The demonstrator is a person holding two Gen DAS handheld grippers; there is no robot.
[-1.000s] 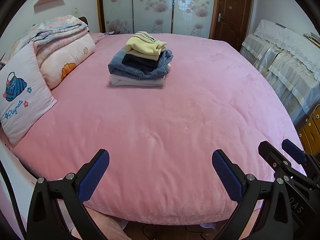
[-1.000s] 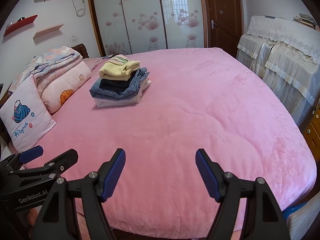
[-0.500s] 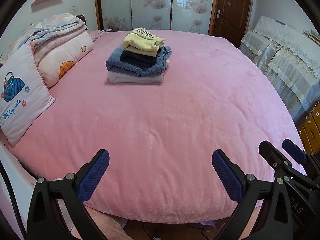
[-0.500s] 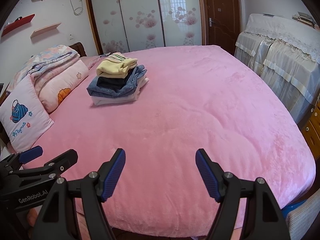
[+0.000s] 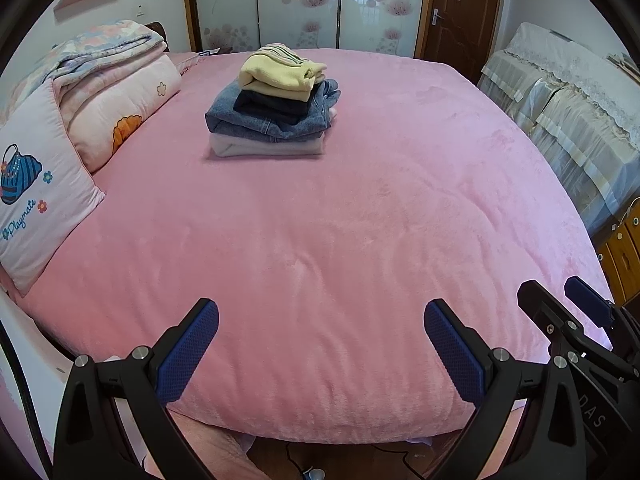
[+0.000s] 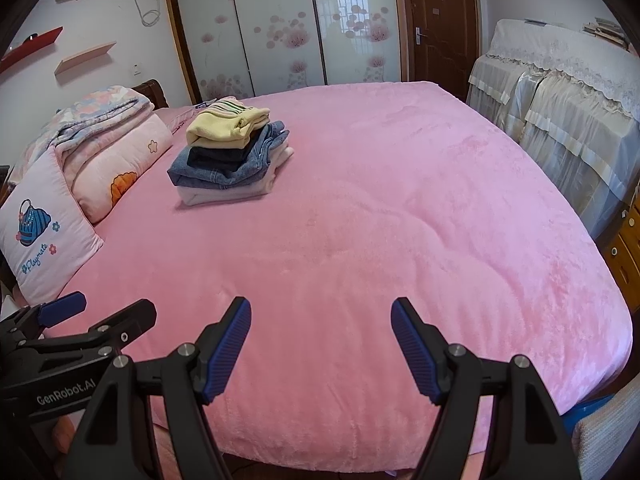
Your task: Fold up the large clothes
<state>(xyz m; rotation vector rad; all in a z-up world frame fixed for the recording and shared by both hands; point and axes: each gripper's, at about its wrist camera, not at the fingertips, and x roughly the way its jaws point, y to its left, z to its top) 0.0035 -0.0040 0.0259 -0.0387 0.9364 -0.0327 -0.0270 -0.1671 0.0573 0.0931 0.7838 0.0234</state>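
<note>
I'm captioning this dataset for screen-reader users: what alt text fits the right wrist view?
A stack of folded clothes, yellow top uppermost over jeans, sits on a pink bed near pillows at left. The open right gripper hovers empty over the near edge, with the left gripper beside it.

"Playmate" on pillow [image 5: 36, 208]; "GenRobot.AI" on left gripper [image 6: 108, 322]

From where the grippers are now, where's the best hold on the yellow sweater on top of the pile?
Probably the yellow sweater by its rounded folded edge on the pile's left, coming in low from the near-left. That fold is thick and overhangs the dark garment beneath. Both grippers are open and far short of it.
</note>
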